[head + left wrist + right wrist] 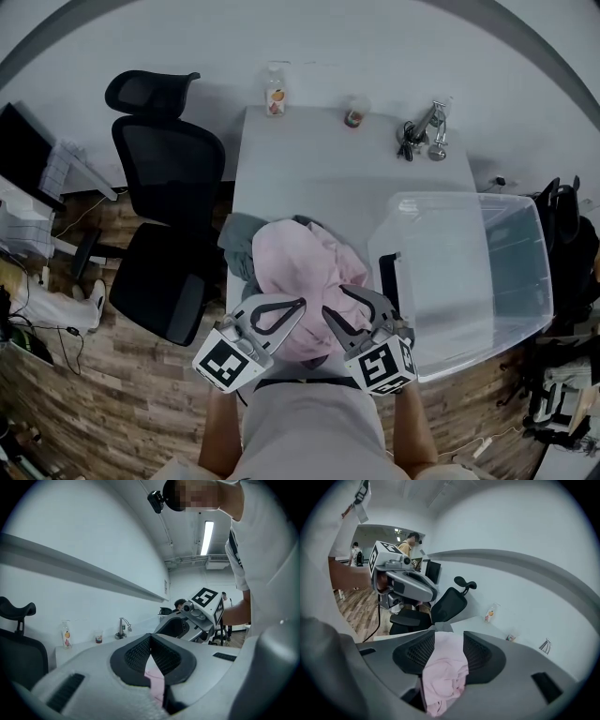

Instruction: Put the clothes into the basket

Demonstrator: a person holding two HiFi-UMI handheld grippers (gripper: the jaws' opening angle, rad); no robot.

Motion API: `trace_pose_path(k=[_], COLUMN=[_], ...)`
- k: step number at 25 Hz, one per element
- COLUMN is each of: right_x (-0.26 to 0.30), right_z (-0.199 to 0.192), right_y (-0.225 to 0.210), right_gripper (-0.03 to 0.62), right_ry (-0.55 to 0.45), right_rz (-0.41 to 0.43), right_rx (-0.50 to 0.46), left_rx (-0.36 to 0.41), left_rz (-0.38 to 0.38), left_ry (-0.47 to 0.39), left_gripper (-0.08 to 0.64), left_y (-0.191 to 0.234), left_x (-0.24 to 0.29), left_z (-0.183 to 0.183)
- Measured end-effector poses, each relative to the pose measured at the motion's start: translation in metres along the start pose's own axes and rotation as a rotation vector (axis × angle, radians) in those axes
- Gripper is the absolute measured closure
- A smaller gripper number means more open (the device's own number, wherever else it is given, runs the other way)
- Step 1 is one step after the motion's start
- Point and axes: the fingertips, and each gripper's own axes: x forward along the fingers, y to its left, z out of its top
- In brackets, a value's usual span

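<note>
I have both grippers down at the near edge of the white surface (pixel 328 159), on a soft, crumpled pink garment (pixel 300 262) heaped there. A darker grey-green garment (pixel 242 246) lies bunched under it, towards the surface's left edge.

In the left gripper view, the left gripper (pixel 151 639) has its ribbed black jaws meeting at the tips, with a thin fold of the pink cloth pinched in the narrow wedge behind them. In the right gripper view, the right gripper (pixel 449 637) has its jaws standing partly apart. A loose, wrinkled wad of the same pink fabric sits in the gap, and I see no squeeze on it.

The basket (pixel 525 281) is a clear, rounded-corner plastic tub with smooth walls. It stands at the near right corner, just beside the pile, with no clothes in it.

A clear bottle (pixel 275 94) and a small cup (pixel 356 112) stand along the far edge.
</note>
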Motion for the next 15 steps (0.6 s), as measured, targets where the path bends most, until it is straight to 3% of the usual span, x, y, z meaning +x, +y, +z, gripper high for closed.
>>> trace_pose_path(k=[15], right_x=[0.030], right_z=[-0.044], right_y=[0.023], right_gripper=[0.251], right_ry=[0.167], right_rz=[0.134], right_rx=[-0.060], left_rx=[0.029], left_rz=[-0.026], left_ry=[0.072], left_gripper=[0.555], left_y=[-0.001], left_x=[0.012], left_z=[-0.029])
